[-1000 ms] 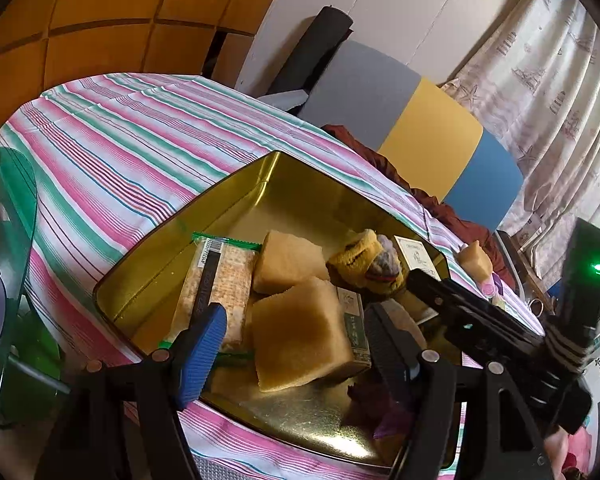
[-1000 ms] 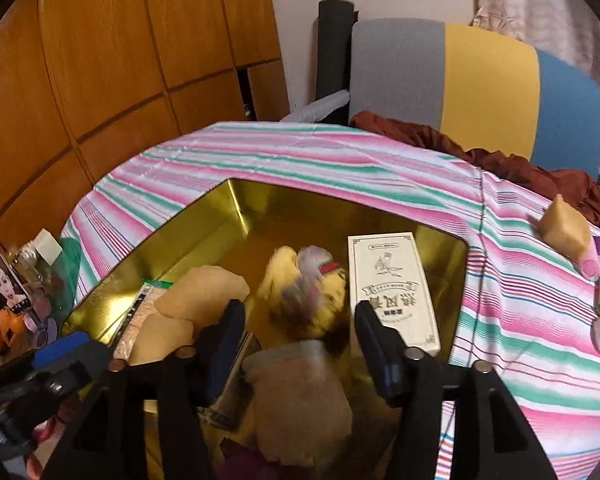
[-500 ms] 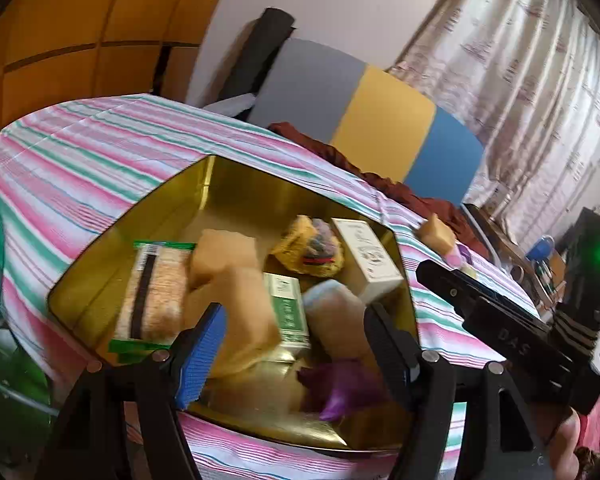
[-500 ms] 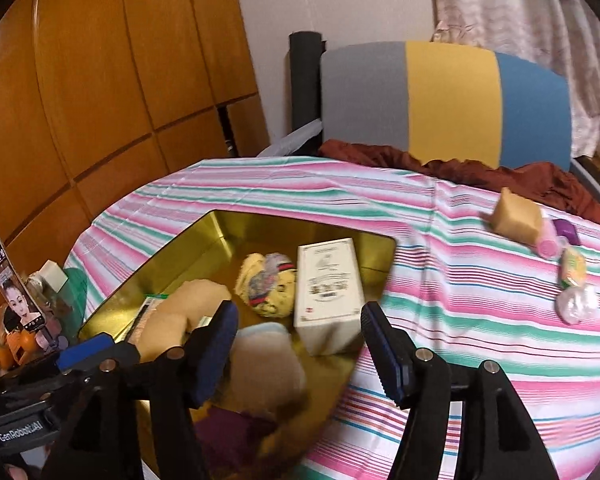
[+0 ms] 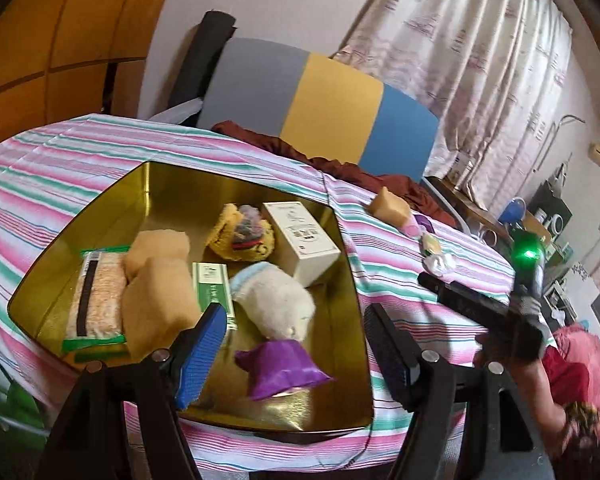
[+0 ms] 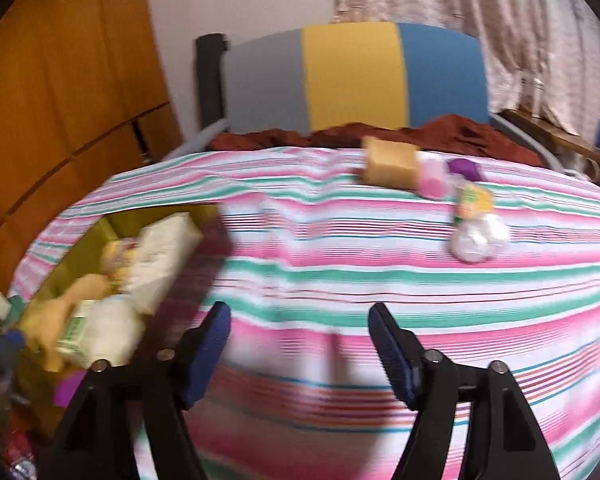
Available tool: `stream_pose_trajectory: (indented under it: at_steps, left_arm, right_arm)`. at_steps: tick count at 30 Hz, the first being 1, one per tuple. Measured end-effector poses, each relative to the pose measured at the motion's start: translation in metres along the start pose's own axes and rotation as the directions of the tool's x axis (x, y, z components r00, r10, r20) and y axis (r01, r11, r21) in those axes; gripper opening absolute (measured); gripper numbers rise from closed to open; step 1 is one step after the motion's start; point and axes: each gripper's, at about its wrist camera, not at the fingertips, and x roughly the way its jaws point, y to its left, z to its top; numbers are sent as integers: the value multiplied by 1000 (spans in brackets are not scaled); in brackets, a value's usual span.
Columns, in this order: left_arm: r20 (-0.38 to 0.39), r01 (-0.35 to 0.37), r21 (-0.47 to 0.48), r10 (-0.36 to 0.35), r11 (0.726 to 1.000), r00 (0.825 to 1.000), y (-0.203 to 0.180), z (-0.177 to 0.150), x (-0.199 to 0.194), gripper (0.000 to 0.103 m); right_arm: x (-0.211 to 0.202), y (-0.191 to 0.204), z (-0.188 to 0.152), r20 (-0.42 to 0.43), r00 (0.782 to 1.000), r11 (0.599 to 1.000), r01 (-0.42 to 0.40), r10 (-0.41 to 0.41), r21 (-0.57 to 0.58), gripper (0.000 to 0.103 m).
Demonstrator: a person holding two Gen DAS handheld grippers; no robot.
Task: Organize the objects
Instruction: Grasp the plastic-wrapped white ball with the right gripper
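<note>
My left gripper (image 5: pixel 292 344): jaws wide apart, nothing between them, low centre of the left wrist view, hanging over the near end of the gold tin tray (image 5: pixel 148 184).

My right gripper (image 6: pixel 300 344): jaws opening, nothing between the pads; beneath them only the striped tablecloth (image 6: pixel 340 272), lower centre of its own view (blurred). Its black body also shows at the right of the left wrist view, a green light lit on it.

Tray contents, left wrist view:
- cracker packet (image 5: pixel 96 296) with green edging, lower left of the tray;
- two tan sponge blocks (image 5: pixel 160 300), just right of the packet, touching each other;
- small green-and-white box (image 5: pixel 214 286), lying flat beside the sponges;
- white rolled cloth (image 5: pixel 276 296) with a pale blue end, mid-frame;
- purple pouch-like item (image 5: pixel 280 368), nearest my left fingers (kind unclear);
- yellow knitted item (image 5: pixel 242 236) with mixed colours, far part of the tray;
- white carton (image 5: pixel 300 236), against the tray's right wall.

Loose on the cloth, upper right of the right wrist view, well apart from the tray:
- tan sponge block (image 6: pixel 390 162);
- pink item (image 6: pixel 432 180), touching the sponge;
- small purple item (image 6: pixel 464 168);
- yellow-green packet (image 6: pixel 472 200);
- clear wrapped bundle (image 6: pixel 478 236).

Behind the table: chair back (image 6: pixel 356 76) in grey, yellow and blue, dark red cloth (image 6: pixel 440 132) at its base.
</note>
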Motion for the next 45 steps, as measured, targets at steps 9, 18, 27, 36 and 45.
stream_pose_trajectory:
  at_steps: [9, 18, 27, 36, 45]
  left_arm:
    - [-50, 19, 6, -19, 1000, 999, -14, -8, 6, 72]
    - [-72, 20, 59, -16, 998, 997, -33, -7, 6, 72]
    - [-107, 46, 91, -36, 995, 994, -61, 3, 24, 72]
    - [-157, 128, 136, -106, 982, 982, -119, 30, 71, 73]
    - [-309, 196, 226, -121, 954, 943, -207, 53, 191, 80]
  right_arm:
    - [34, -99, 45, -8, 980, 974, 199, -199, 111, 78]
    - [78, -129, 65, -68, 976, 964, 216, -208, 156, 81]
    - [82, -137, 58, -70, 987, 978, 154, -145, 143, 54]
    - [40, -175, 40, 0, 962, 956, 272, -273, 109, 54]
    - [18, -231, 12, 9, 946, 872, 296, -325, 391, 54]
